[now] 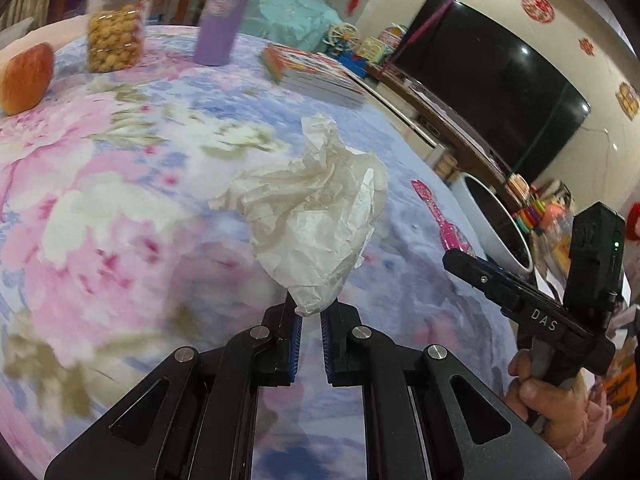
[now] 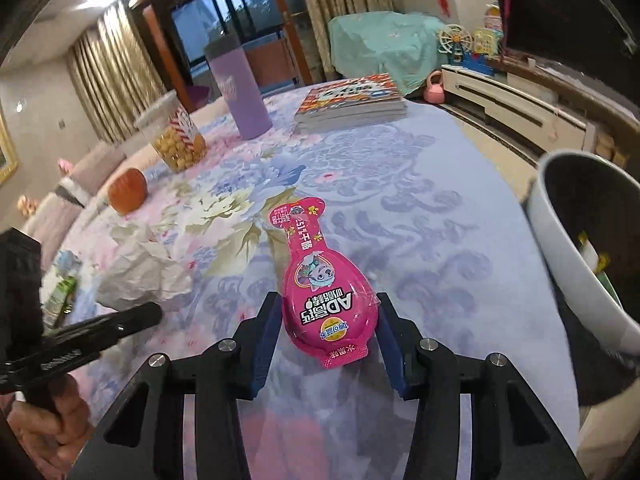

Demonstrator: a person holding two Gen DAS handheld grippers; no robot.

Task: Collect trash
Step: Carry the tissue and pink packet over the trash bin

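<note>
A crumpled white paper [image 1: 316, 220] hangs above the flowered tablecloth [image 1: 120, 200], its lower end pinched between the jaws of my left gripper [image 1: 312, 308], which is shut on it. The same paper [image 2: 140, 272] shows at the left of the right wrist view. A pink snack wrapper [image 2: 324, 280] with a cartoon print sits lengthwise between the blue pads of my right gripper [image 2: 328, 304], and both pads touch its sides. From the left wrist view the wrapper [image 1: 438, 216] lies near the table's right edge. A white bin [image 2: 560, 240] with a dark inside stands just right of it.
On the table's far side stand an apple [image 2: 128, 190], a clear jar of yellow snacks [image 2: 176, 140], a purple cup [image 2: 240, 92] and a stack of books [image 2: 352, 100]. A green packet [image 2: 60, 292] lies at the left edge. A TV [image 1: 492, 92] and a low cabinet are beyond the bin.
</note>
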